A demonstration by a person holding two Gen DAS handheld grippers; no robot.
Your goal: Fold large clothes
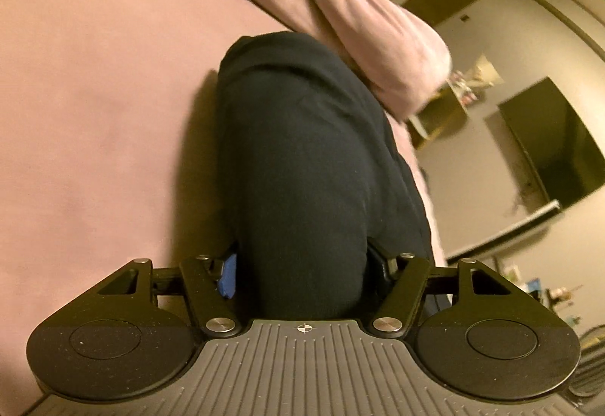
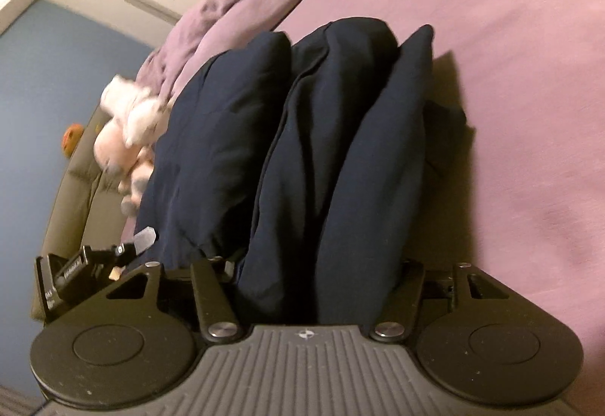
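Note:
A large dark navy garment lies bunched on the pink bed sheet and rises in a thick roll into my left gripper. The cloth fills the whole gap between its fingers, and the blue pad presses on its left side. In the right wrist view the same garment hangs in three deep folds. My right gripper is shut on the near ends of those folds. Cloth hides both fingertips in each view.
A crumpled pink blanket lies past the garment. Pale plush toys sit at the bed's edge beside a khaki cushion. A dark screen and a small shelf stand by the wall. A black clamp-like device pokes in at the left.

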